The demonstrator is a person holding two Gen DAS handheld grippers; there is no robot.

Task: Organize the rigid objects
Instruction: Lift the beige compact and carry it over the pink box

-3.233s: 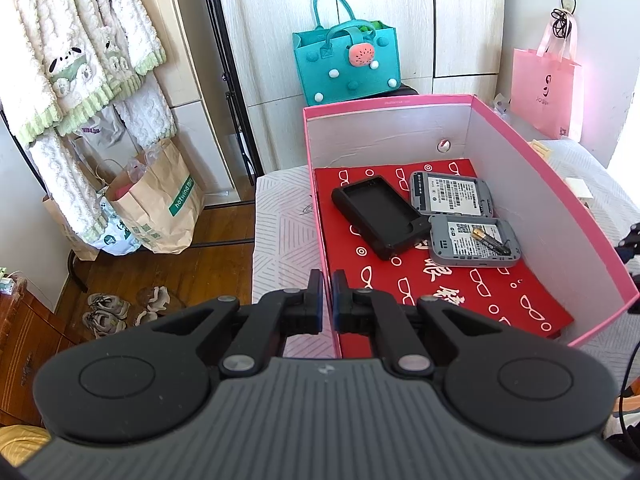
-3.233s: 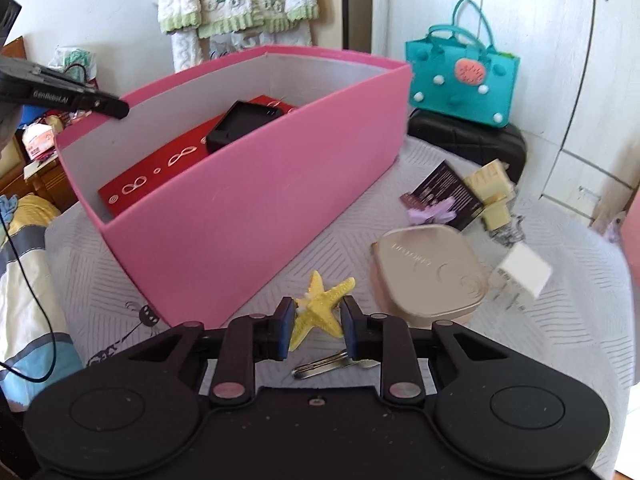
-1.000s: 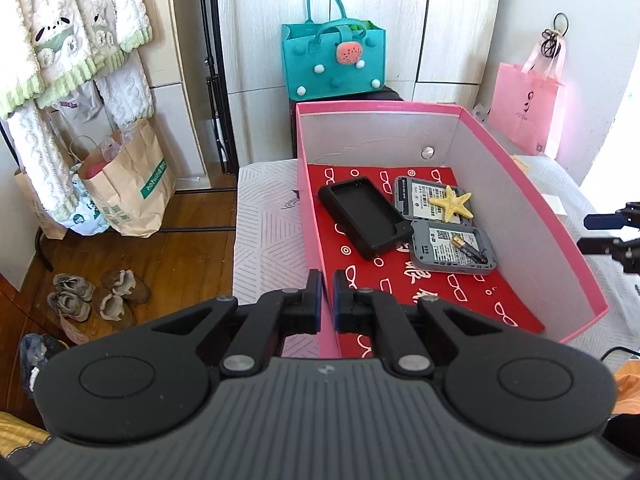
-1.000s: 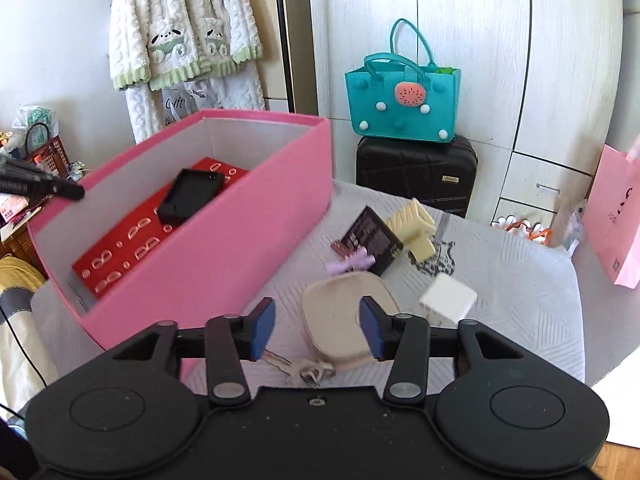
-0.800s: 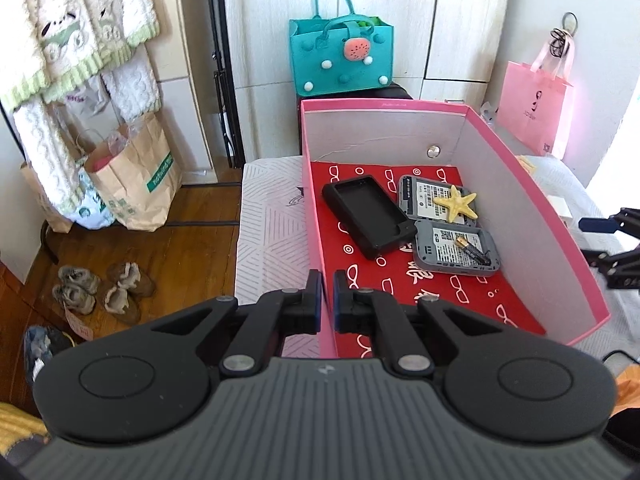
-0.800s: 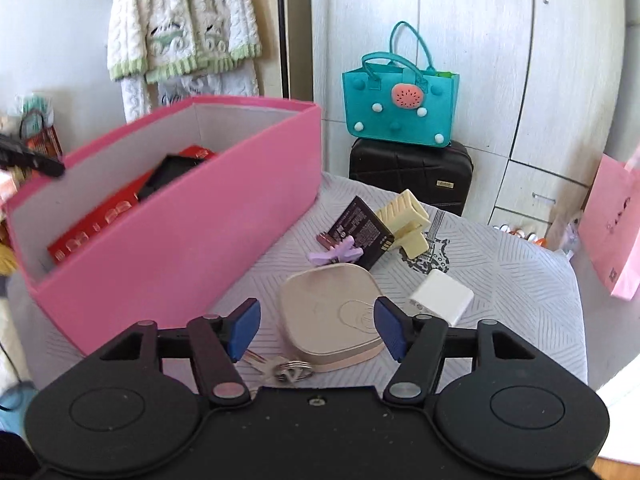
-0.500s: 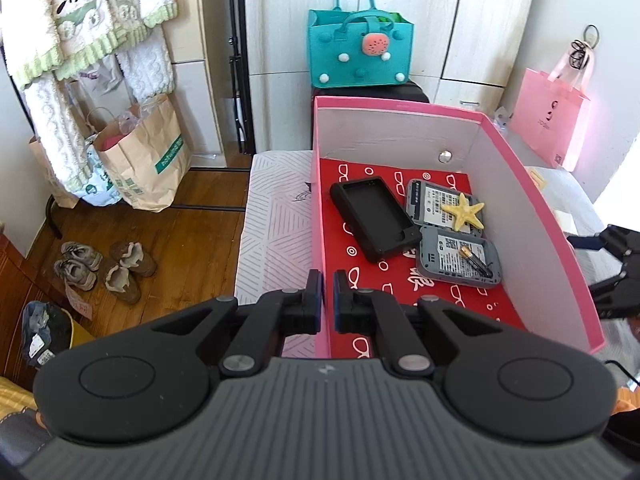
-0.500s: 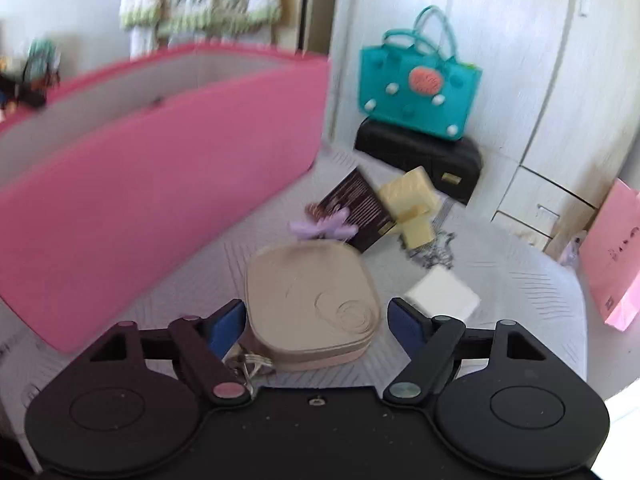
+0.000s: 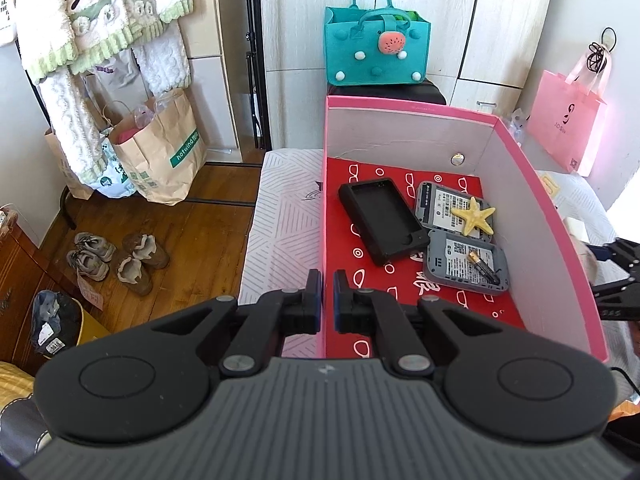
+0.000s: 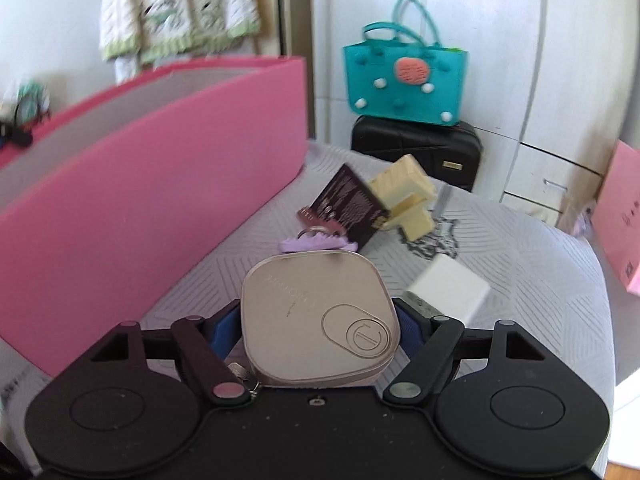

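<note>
My left gripper [image 9: 328, 280] is shut on the near left wall of the pink box [image 9: 540, 208]. On the box's red floor lie a black case [image 9: 380, 218], two grey devices [image 9: 440, 204], a yellow starfish [image 9: 474, 218] and a small battery [image 9: 484, 266]. Outside the box [image 10: 160, 184], a beige rounded case [image 10: 316, 320] rests on the bedspread. My right gripper [image 10: 318, 328] stands open with one finger on each side of the beige case, the pads close to its sides. Keys [image 10: 244, 376] peek out beside its left finger.
Beyond the beige case lie a purple clip [image 10: 316, 242], a dark card [image 10: 348, 200], a pale yellow claw clip [image 10: 408, 196] and a white charger cube [image 10: 448, 292]. A teal bag [image 10: 404, 80] sits on a black suitcase [image 10: 416, 148]. The bed edge drops off at right.
My right gripper widened its jaws and came down and forward, so the beige case now sits between its fingers. The left gripper kept its hold on the box wall, rolling slightly.
</note>
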